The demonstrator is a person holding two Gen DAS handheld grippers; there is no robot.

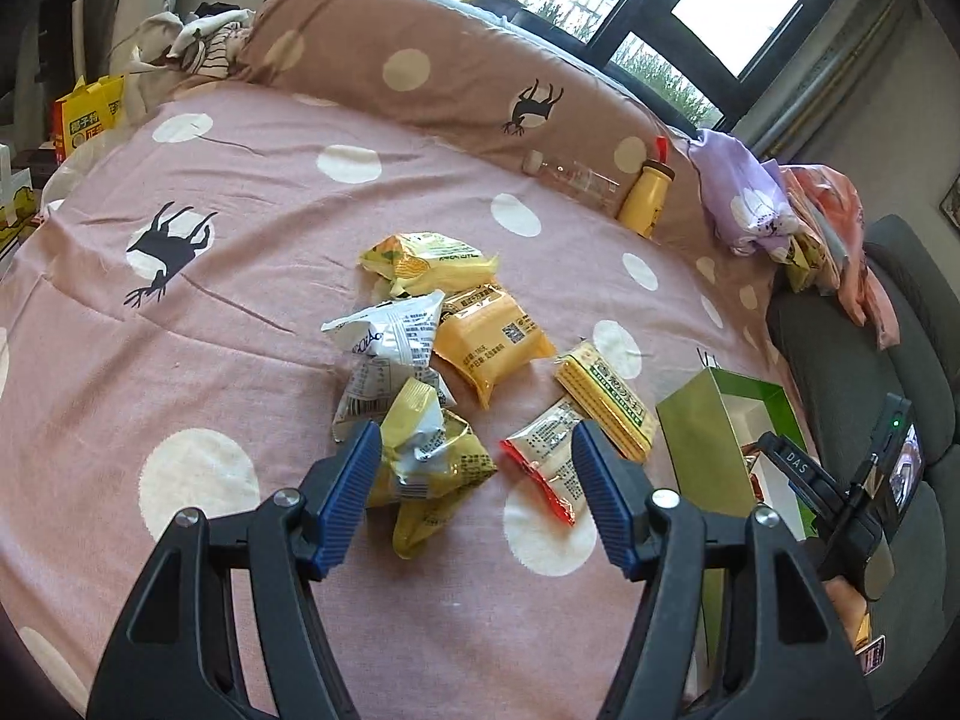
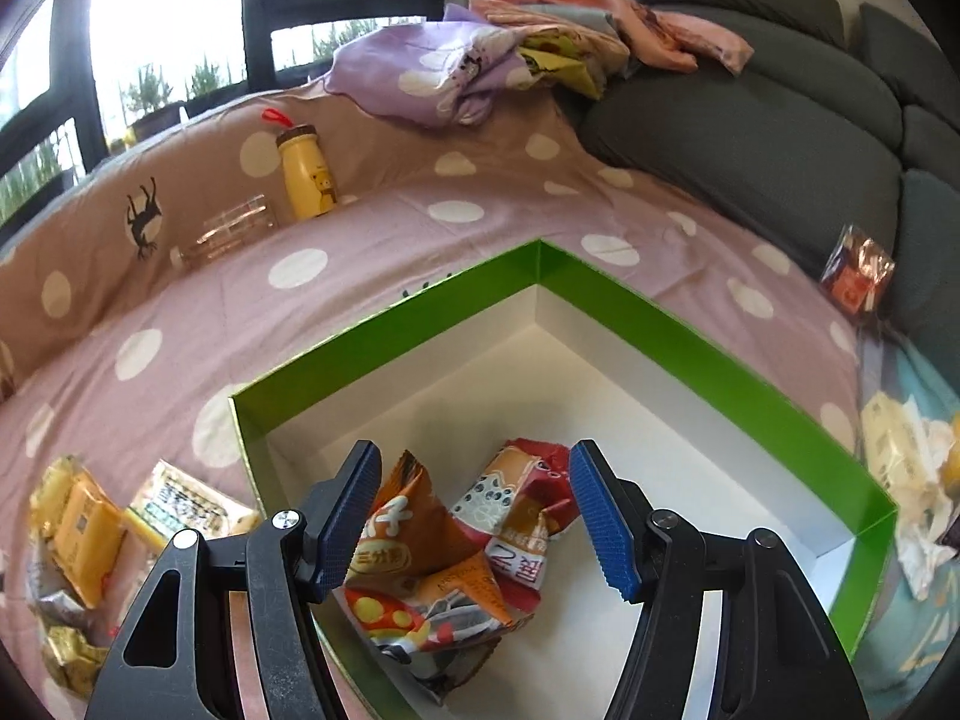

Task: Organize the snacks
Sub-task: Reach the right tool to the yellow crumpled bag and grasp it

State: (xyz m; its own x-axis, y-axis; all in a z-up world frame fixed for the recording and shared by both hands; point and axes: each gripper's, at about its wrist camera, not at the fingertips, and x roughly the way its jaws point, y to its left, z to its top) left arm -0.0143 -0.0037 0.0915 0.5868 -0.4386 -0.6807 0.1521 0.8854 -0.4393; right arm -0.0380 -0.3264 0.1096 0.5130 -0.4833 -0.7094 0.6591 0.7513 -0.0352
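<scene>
Several snack packets lie in a pile on the pink dotted bedspread: a crumpled yellow packet between my fingers, a white packet, an orange packet, a red-edged packet and a yellow cracker pack. My left gripper is open just above the crumpled yellow packet. A green box with a white inside stands to the right. My right gripper is open over the box, above red and orange snack packets lying inside.
A yellow bottle and a clear bottle lean against the brown dotted pillow. Purple and pink cloths lie by the grey sofa. A small red packet rests against the sofa.
</scene>
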